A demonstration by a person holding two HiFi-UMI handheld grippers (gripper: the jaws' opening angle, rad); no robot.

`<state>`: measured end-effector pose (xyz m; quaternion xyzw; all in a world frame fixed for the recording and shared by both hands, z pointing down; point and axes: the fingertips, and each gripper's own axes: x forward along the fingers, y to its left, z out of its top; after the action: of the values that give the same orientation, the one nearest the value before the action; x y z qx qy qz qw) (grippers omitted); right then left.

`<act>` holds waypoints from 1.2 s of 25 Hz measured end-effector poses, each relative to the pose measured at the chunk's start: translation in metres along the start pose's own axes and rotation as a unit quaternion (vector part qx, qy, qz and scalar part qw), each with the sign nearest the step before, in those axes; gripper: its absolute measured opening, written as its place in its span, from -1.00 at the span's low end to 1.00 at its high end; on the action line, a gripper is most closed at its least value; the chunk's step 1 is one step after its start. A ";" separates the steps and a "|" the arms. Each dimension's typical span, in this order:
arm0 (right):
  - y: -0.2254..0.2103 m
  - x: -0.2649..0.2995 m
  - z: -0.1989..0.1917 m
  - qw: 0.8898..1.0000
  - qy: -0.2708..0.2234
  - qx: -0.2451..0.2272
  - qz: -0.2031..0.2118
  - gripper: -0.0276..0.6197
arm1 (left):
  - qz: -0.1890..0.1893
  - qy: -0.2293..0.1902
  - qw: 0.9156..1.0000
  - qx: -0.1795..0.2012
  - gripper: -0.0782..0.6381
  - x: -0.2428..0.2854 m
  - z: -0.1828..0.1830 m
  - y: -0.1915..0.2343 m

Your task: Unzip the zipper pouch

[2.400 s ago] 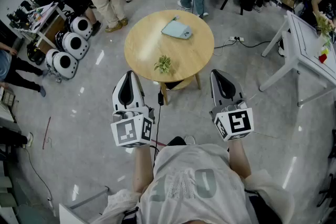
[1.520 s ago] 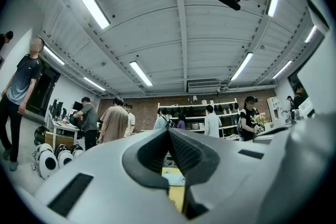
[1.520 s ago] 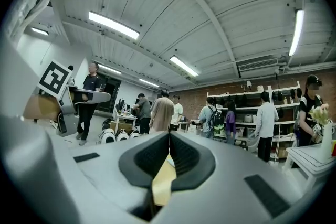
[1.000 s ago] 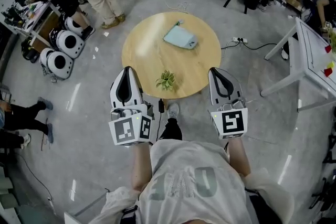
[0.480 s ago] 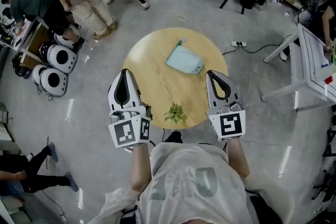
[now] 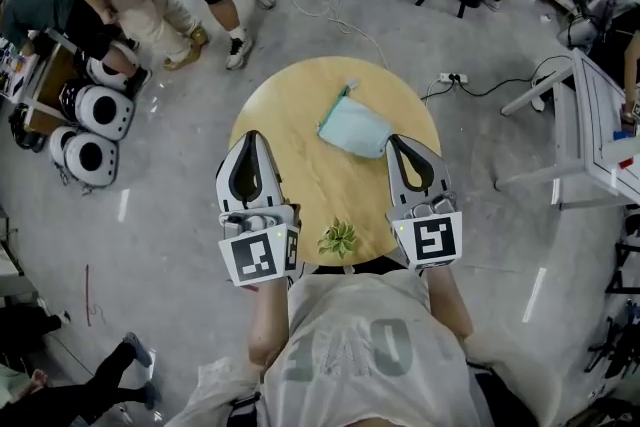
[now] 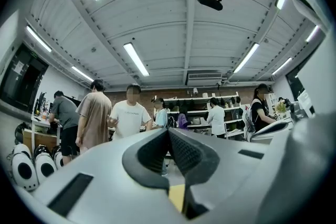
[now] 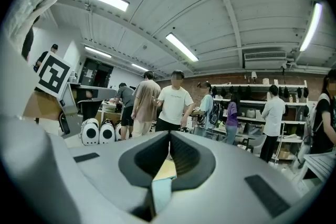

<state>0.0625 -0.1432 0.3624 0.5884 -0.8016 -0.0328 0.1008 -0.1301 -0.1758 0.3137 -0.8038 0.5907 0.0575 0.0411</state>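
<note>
Zipper pouch [image 6: 355, 127]: pale blue, lying flat on the far half of the round wooden table [image 6: 290, 110]. Its long axis appears to run diagonally in the head view, from far-left to near-right. The corner with a small tab points away from the person and slightly left. Whether the zip is done up and what the pouch holds cannot be told.

Left tongs [image 6: 252, 138]: clenched, jaws pressed together, over the table's left edge, apart from the pouch.

Right tongs [image 6: 394, 141]: clenched likewise, tip just beside the pouch's near-right corner; contact cannot be told.

1 small green plant [image 6: 339, 238] stands at the table's near edge, between the 2 tongs.
</note>
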 end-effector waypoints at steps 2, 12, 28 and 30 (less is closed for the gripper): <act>-0.004 0.005 0.000 1.000 -0.003 -0.001 0.003 -0.82 | 0.004 -0.004 1.000 -0.001 -0.70 0.006 0.002 -0.002; -0.007 0.013 0.009 0.999 -0.024 -0.004 0.025 -0.82 | 0.022 -0.007 1.000 0.006 -0.70 0.009 0.007 -0.001; 0.030 0.045 -0.018 0.984 0.054 -0.117 0.121 0.13 | 0.045 -0.010 0.999 0.012 -0.70 0.010 0.011 0.000; 0.040 0.052 -0.030 0.976 0.073 -0.161 0.130 0.14 | 0.047 -0.009 0.999 0.012 -0.70 0.009 0.010 0.001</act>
<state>0.0162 -0.1788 0.4052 0.4560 -0.8460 -0.1045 0.2558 -0.1292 -0.1834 0.3026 -0.7740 0.6282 0.0592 0.0535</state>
